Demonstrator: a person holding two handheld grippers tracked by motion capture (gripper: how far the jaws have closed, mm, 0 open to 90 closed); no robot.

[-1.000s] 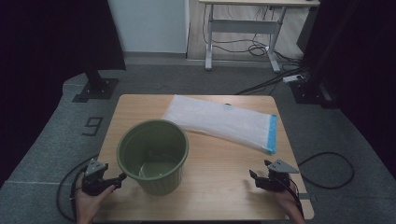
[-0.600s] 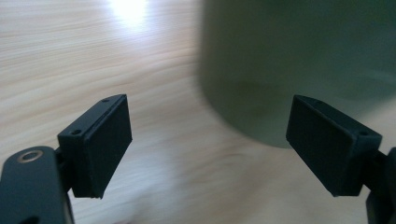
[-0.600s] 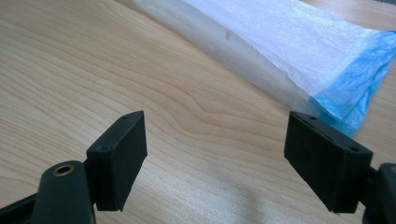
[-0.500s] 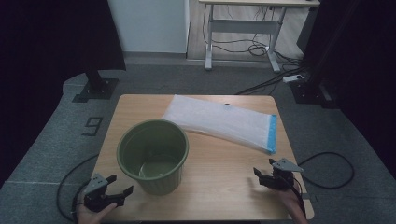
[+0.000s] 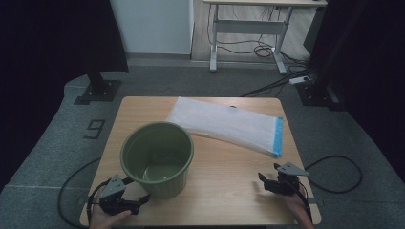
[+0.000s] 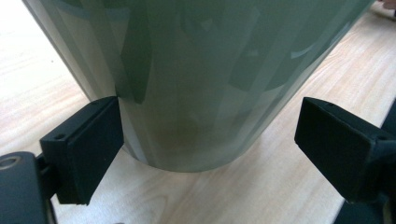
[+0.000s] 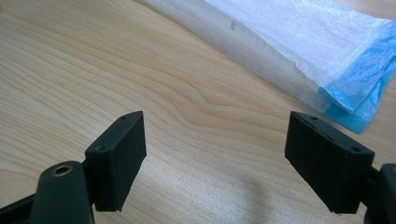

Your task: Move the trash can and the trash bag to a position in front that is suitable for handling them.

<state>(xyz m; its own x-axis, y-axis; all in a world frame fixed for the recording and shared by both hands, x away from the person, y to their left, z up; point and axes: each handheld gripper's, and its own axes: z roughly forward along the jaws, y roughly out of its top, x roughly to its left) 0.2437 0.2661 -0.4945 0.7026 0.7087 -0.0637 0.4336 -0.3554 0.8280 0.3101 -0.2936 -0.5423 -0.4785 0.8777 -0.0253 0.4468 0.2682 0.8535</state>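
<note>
The left gripper (image 6: 210, 149) is held low over the light wooden table (image 6: 289, 140), with its two black jaws set wide apart. Between them stands the lower part of a green bucket (image 6: 196, 79), very close to the camera. The left jaw is just beside the bucket wall, maybe touching it; the right jaw is clearly apart from it.

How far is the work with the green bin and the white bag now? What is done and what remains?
Nothing looks done yet: the bag lies flat and folded on the table, and the bin stands unlined. In hand: the left tool is open at the base of the bin, one jaw close to its wall. The right tool is open above bare wood, short of the bag. Picking up the bag and probably lining the bin remain.
</note>
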